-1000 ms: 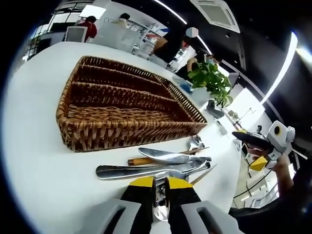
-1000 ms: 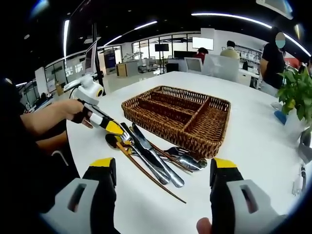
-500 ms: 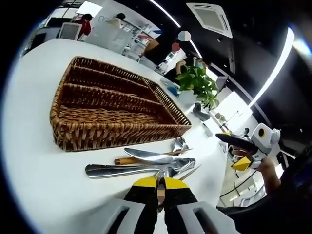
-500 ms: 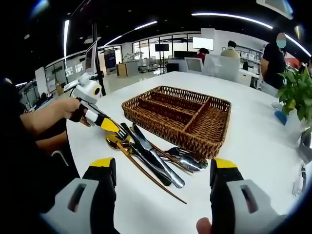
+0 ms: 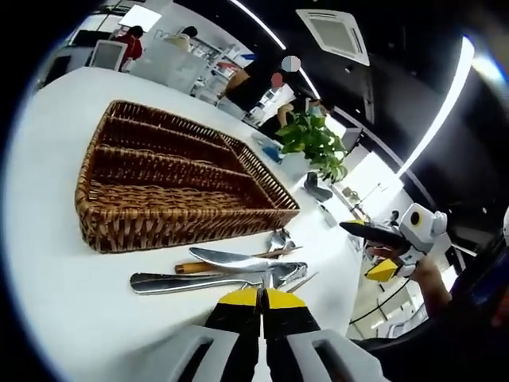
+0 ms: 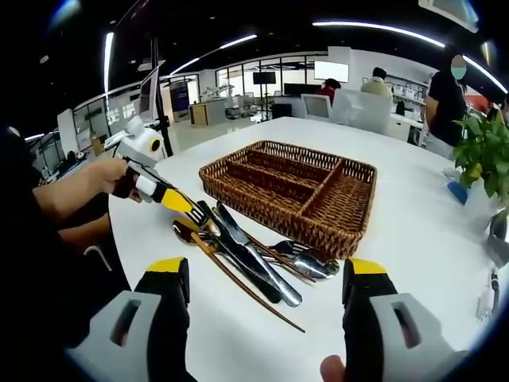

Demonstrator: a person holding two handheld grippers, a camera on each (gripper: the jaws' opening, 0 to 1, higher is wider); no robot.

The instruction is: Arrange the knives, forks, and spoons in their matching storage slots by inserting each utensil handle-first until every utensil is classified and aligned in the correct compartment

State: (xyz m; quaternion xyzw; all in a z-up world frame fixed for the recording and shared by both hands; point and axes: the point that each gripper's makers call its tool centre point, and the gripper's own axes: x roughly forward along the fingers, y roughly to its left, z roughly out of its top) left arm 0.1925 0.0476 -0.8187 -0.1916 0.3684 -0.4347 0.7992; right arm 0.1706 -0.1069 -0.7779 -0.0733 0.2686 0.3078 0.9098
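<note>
White table (image 6: 413, 231): left claw (image 6: 193, 212) pinched on a fork (image 6: 238, 259) in the pile; dragging neighbours likely. Right claw (image 6: 266, 306) gapes, empty.

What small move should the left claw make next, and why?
Probably lift it a little, up and clear of the pile. The left claw looks shut on a silver metal utensil at the edge of the cutlery pile, and the brown woven wicker tray beside it holds nothing yet. The right claw hangs open.

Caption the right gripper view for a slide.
Left gripper shut at a cutlery pile beside an empty wicker tray.
</note>
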